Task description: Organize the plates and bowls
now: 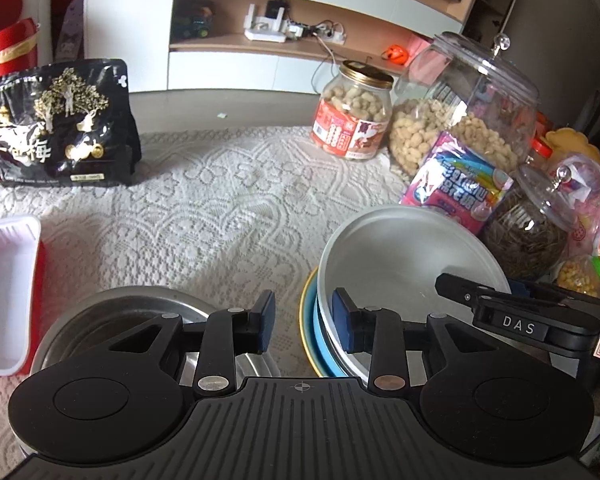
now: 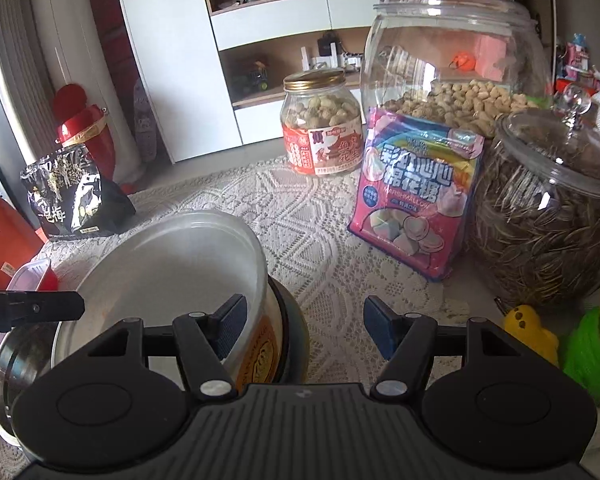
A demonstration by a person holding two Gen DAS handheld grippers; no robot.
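Left gripper [image 1: 303, 320] jaws apart, nothing between.

Right gripper [image 2: 304, 330] gaping, empty, left finger inside white plastic bowl [image 2: 172, 264].

Bowl sits on blue-and-yellow plates [image 1: 310, 320], mostly hidden.

Steel bowl [image 1: 112, 312] half covered by gripper.

Only left view shows white-lined red tray [image 1: 4, 288] clearly.

Lace tablecloth [image 1: 220, 208] beneath.

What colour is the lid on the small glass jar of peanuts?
Gold. The metal lid of the small glass peanut jar shows best in the right wrist view.
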